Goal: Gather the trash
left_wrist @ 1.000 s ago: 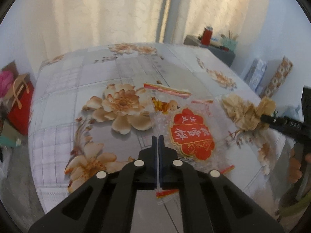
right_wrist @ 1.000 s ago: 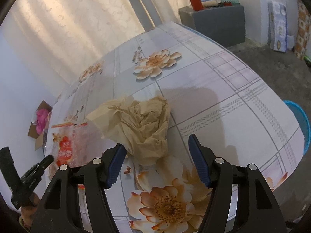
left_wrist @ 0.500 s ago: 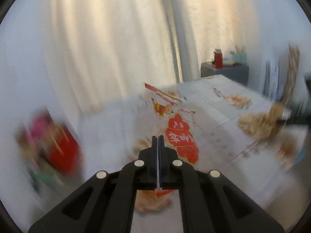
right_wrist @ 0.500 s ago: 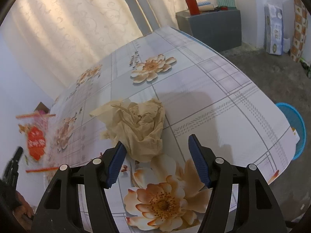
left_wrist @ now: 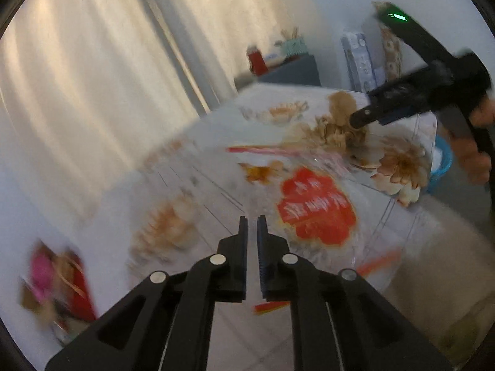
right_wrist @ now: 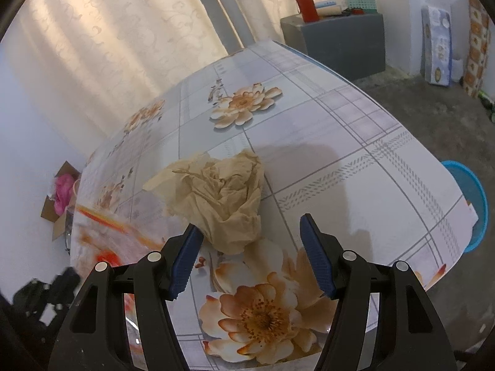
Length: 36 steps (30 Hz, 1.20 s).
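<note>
Sitting just past the wide-open right gripper (right_wrist: 247,253) is crumpled brown paper (right_wrist: 221,199), while the left gripper (left_wrist: 252,232) shows a thin gap, gripping nothing.

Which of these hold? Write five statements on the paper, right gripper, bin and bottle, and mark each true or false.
1. The right gripper has open jaws. True.
2. The paper lies crumpled on the table. True.
3. The right gripper has the paper clamped. False: the jaws stand open on either side of its near end.
4. The bin is red. False: it is blue, and it sits low beyond the table's edge.
5. The bottle stands on the table. False: it stands on the grey cabinet behind it.
</note>
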Tool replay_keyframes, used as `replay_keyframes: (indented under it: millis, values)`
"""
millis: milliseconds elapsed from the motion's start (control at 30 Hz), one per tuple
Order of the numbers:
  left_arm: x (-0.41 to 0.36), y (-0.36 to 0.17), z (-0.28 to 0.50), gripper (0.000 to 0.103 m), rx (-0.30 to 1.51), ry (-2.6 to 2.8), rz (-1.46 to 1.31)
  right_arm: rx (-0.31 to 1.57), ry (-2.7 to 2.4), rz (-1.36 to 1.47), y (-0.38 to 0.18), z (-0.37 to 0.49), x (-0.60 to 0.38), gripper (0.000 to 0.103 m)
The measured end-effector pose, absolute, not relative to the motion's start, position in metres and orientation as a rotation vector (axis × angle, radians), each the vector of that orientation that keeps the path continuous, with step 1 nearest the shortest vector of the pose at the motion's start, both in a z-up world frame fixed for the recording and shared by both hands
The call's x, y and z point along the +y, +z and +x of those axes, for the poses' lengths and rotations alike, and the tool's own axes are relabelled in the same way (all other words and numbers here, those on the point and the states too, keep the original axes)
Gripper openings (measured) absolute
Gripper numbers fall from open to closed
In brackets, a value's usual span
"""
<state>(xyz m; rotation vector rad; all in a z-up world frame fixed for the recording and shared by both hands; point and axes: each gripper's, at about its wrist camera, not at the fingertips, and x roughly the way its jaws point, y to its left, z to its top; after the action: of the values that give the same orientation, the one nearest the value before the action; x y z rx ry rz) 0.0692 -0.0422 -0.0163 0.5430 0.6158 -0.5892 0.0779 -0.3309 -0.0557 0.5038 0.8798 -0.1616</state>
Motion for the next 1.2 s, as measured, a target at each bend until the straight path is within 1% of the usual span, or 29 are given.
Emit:
replay_keyframes:
  millis: [100,167,300,333,400,433,500,567,667,733,967,1200]
  values:
    - [-0.026,-0.025,0.102,0.009,0.774,-0.598,0.357,0.884,-0.158,0.513,-0.058,0.076,-0.332,0.062]
    - [-0.012,-0.023,0.113,0.013,0.823,-0.604,0.240,0.886,-0.155,0.514,-0.059,0.075,-0.332,0.062]
    - [0.018,-0.012,0.117,0.026,0.817,-0.639,0.087,0.881,-0.151,0.525,-0.060,0.074,-0.335,0.062]
    - [0.025,-0.007,0.115,0.027,0.809,-0.662,0.063,0.881,-0.150,0.530,-0.060,0.075,-0.335,0.062]
    - [0.030,-0.001,0.105,0.037,0.830,-0.729,0.039,0.881,-0.147,0.537,-0.061,0.076,-0.336,0.062]
    - [0.029,0.000,0.098,0.039,0.844,-0.769,0.029,0.881,-0.146,0.537,-0.062,0.076,-0.336,0.062]
    - [0.024,0.000,0.081,0.049,0.849,-0.828,0.042,0.882,-0.143,0.537,-0.063,0.077,-0.336,0.062]
    - [0.013,-0.004,0.057,0.055,0.844,-0.882,0.115,0.881,-0.140,0.541,-0.063,0.077,-0.336,0.061]
    - [-0.009,-0.015,0.032,0.056,0.837,-0.932,0.214,0.879,-0.140,0.544,-0.063,0.077,-0.336,0.062]
    - [-0.021,-0.022,0.028,0.056,0.848,-0.932,0.231,0.879,-0.139,0.546,-0.063,0.077,-0.335,0.062]
    - [-0.032,-0.050,0.071,0.056,0.936,-0.832,0.167,0.869,-0.136,0.542,-0.056,0.072,-0.329,0.062]
    - [-0.025,-0.055,0.097,0.056,0.920,-0.768,0.181,0.870,-0.131,0.550,-0.058,0.073,-0.326,0.062]
